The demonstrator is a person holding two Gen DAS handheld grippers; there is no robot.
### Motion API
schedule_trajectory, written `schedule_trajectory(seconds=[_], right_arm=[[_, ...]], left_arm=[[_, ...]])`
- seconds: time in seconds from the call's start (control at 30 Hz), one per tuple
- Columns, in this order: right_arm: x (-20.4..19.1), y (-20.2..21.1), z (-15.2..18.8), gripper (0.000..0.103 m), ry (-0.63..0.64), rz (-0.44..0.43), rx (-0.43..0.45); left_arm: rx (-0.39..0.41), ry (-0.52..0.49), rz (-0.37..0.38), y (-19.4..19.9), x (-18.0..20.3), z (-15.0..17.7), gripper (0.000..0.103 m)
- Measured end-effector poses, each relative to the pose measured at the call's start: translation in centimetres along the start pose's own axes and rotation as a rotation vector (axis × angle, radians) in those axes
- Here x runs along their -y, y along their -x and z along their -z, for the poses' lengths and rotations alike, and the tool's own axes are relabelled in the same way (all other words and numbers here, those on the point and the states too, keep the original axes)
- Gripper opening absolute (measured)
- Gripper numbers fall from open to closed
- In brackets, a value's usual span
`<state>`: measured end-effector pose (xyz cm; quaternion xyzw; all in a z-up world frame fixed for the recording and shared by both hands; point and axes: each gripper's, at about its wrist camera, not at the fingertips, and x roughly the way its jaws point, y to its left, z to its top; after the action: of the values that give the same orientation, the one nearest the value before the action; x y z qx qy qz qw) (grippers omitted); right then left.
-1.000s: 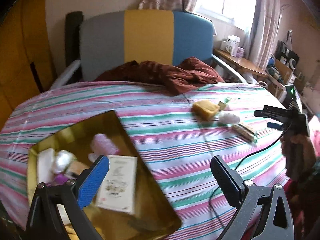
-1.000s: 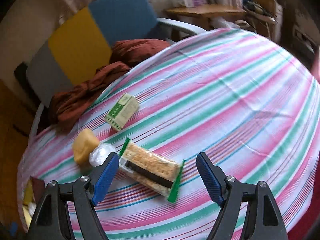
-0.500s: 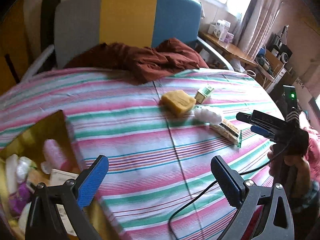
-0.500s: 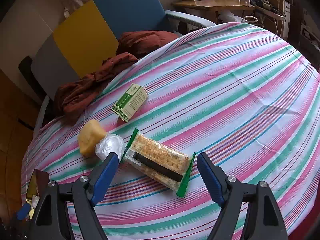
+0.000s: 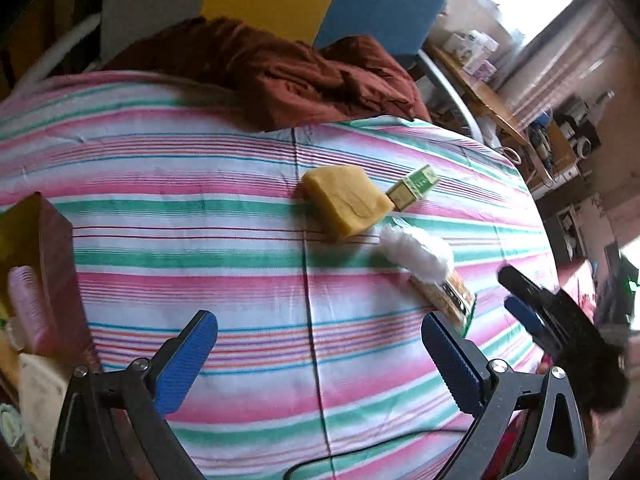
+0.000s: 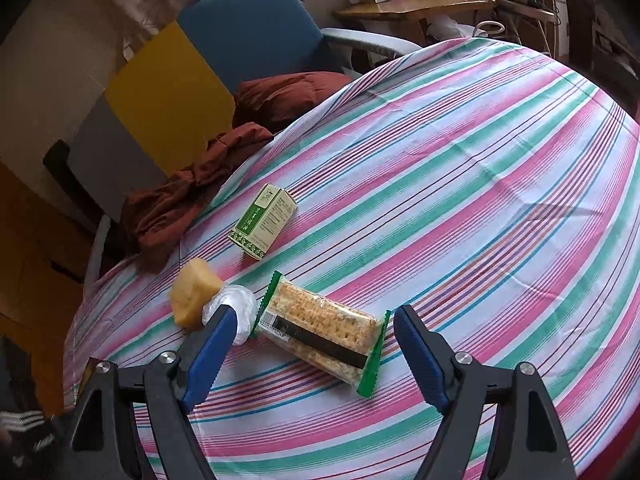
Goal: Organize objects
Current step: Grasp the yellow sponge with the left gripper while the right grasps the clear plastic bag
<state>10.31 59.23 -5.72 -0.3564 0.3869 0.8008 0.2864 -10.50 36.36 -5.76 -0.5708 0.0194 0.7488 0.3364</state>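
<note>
At the far left edge of the left wrist view there's a gold-lined open box (image 5: 48, 248) with a ribbed pink cylinder (image 5: 28, 312) and some pale packets inside, mostly cut off.

Out on the striped pink-and-green tablecloth (image 6: 460, 184) sit a clear-wrapped cracker pack with green ends (image 6: 320, 330), a crumpled white plastic bag (image 6: 236, 308) touching a yellow sponge block (image 6: 192, 296), and a small green-and-cream carton (image 6: 264, 222) further back.

The right gripper (image 6: 312, 356) hovers low over the cracker pack, jaws spread wide on either side of it, gripping nothing. The left gripper (image 5: 320, 354) is also spread apart and empty, above bare cloth, pointing toward the sponge.
</note>
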Motion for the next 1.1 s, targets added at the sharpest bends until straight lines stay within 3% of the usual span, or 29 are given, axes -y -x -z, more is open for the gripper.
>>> schedule_trajectory(seconds=[0.3,0.7,0.93,1.03,1.1], right_arm=[[1.9,-0.1,-0.2,0.082,-0.107,-0.037,-0.012],[0.9,-0.8,0.2,0.082,-0.067,-0.067,-0.053],[0.9,-1.0,0.3,0.082,-0.066,-0.064,-0.061],[0.9,-1.1,0.3,0.082,-0.067,-0.059,-0.065],[0.9,-1.1,0.2,0.082,-0.067,-0.055,-0.066]], left_arm=[[-0.017,0.056,-0.013,-3.0,0.3,-2.8,0.103],[-0.006,0.069,-0.042,-7.1,1.9,-7.2,0.103],[-0.010,0.027,-0.085,-9.4,3.0,-8.4,0.102],[-0.040,0.044,-0.088,-10.6,2.2,-8.4,0.101],[-0.015,0.044,-0.070,-10.3,1.8,-8.4,0.101]])
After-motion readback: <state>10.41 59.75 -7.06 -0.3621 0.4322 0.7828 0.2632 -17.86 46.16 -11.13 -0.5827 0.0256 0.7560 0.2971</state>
